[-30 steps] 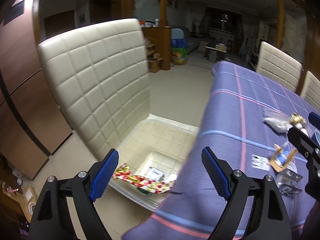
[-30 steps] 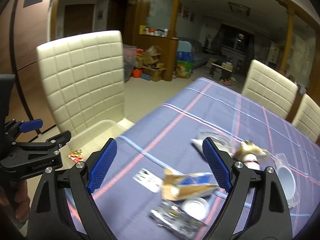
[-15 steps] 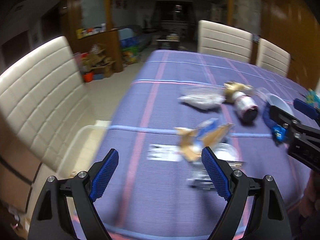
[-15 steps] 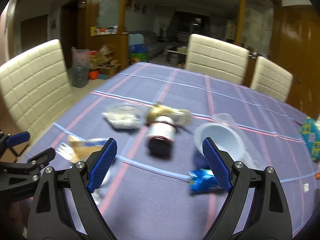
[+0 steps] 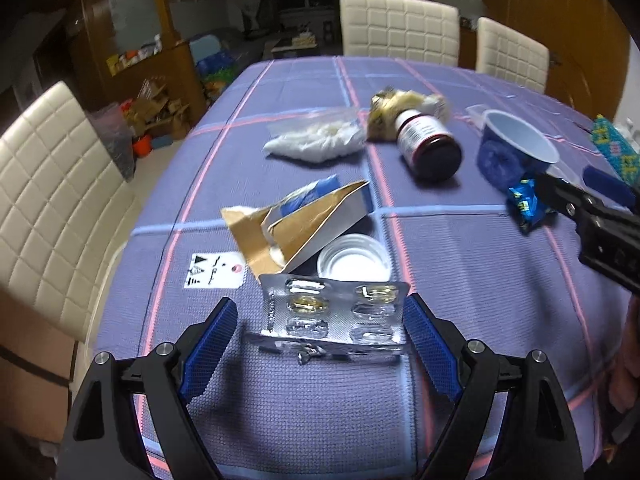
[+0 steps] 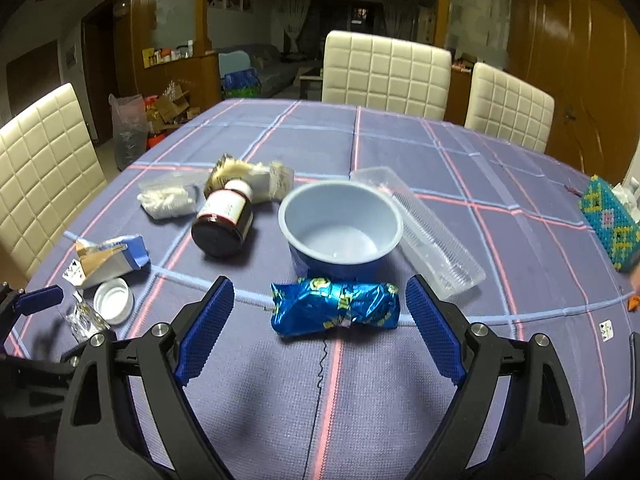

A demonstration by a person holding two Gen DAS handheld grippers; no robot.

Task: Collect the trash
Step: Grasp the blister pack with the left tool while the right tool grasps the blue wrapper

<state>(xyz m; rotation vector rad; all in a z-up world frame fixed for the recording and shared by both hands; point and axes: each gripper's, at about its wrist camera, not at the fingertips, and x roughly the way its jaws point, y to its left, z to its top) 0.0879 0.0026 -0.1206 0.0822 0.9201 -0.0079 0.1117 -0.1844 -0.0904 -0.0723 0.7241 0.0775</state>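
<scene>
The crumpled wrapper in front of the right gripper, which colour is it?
Shiny blue foil wrapper with yellow-green print, clearest in the right wrist view.

Some things you can't see all of

The white cap hides partly behind the torn box; the bead box is cut off at the right edge.

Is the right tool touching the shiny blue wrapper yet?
Apart. In the right wrist view, the right tool is open, and purple cloth shows between each of its pads and the blue wrapper lying between them on the table.
</scene>
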